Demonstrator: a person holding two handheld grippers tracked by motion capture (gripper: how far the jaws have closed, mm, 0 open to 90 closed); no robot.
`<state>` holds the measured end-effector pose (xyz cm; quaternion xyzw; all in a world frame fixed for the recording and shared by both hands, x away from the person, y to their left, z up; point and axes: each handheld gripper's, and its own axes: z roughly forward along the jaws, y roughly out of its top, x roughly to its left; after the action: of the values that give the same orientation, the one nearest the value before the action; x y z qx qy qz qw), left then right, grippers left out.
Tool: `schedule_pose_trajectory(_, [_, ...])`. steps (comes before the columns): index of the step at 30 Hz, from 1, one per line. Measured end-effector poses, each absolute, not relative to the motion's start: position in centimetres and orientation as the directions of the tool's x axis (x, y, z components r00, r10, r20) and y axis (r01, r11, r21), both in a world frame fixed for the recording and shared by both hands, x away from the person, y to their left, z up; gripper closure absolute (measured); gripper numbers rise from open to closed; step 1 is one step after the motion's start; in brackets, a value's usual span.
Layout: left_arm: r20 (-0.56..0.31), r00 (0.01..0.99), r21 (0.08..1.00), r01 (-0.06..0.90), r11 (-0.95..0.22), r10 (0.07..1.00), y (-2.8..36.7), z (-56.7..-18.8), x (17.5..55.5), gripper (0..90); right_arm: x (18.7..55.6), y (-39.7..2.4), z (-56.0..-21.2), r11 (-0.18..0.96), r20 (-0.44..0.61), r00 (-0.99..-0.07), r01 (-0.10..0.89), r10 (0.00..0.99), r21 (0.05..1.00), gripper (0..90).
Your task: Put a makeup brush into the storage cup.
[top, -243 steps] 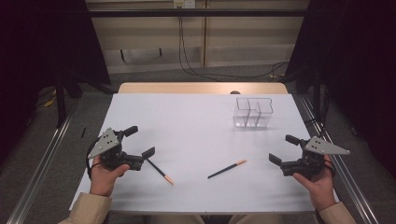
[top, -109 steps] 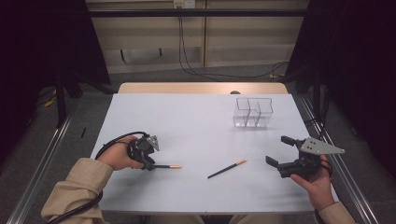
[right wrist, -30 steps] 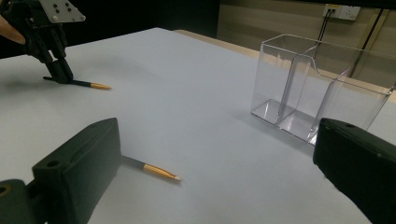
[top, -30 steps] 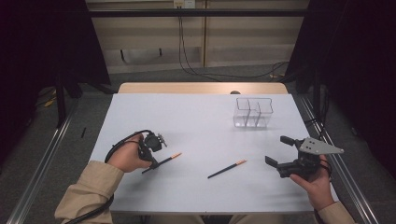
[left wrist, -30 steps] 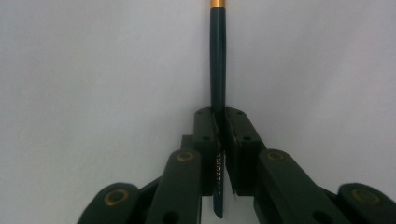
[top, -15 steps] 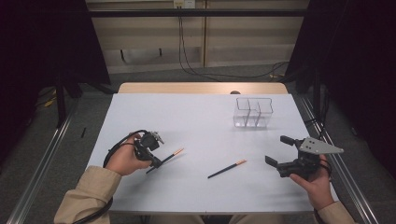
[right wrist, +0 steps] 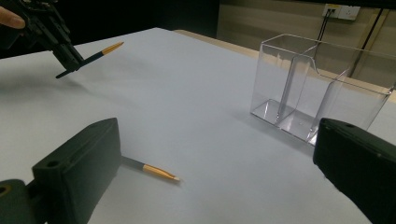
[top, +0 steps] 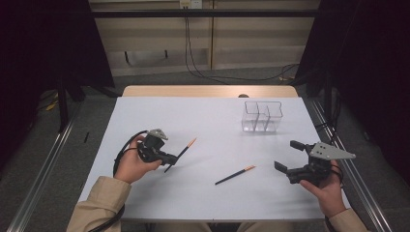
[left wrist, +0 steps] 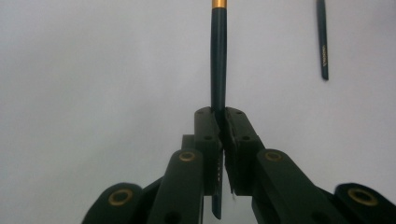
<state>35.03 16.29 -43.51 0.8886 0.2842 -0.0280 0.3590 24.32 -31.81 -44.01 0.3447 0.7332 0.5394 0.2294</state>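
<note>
High view: left tongs clamp pencil; right tongs wide, empty.

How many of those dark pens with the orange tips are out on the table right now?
2. One pen is clamped in the left gripper, lifted off the white table. The other pen lies loose near the table's middle, ahead of the open right gripper.
</note>
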Motion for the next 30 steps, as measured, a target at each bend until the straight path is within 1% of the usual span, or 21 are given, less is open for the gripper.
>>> schedule_pose_trajectory(9, [-0.269,0.835,0.746,0.496,-0.444,0.48,15.8,-43.0,34.6,84.7,24.4,-31.7,-44.0,0.176,0.037,-0.66,0.253,0.75,0.951,0.4])
schedule_pose_trajectory(12, [-0.271,0.839,0.774,0.482,-0.412,0.472,15.5,-42.9,34.5,84.7,24.4,-31.6,-44.0,0.175,0.036,-0.661,0.25,0.749,0.952,0.4])
schedule_pose_trajectory(19, [-0.28,0.839,0.822,0.461,-0.335,0.467,15.2,-42.8,34.3,84.7,24.3,-31.5,-43.9,0.168,0.038,-0.66,0.246,0.75,0.955,0.3])
schedule_pose_trajectory(24, [-0.287,0.839,0.836,0.455,-0.307,0.462,14.7,-43.0,34.2,84.6,24.4,-31.6,-43.9,0.163,0.043,-0.659,0.247,0.751,0.955,0.3])
schedule_pose_trajectory(30, [-0.276,0.84,0.864,0.43,-0.264,0.467,14.0,-43.1,34.0,84.7,24.4,-31.5,-43.9,0.16,0.046,-0.658,0.25,0.751,0.955,0.3])
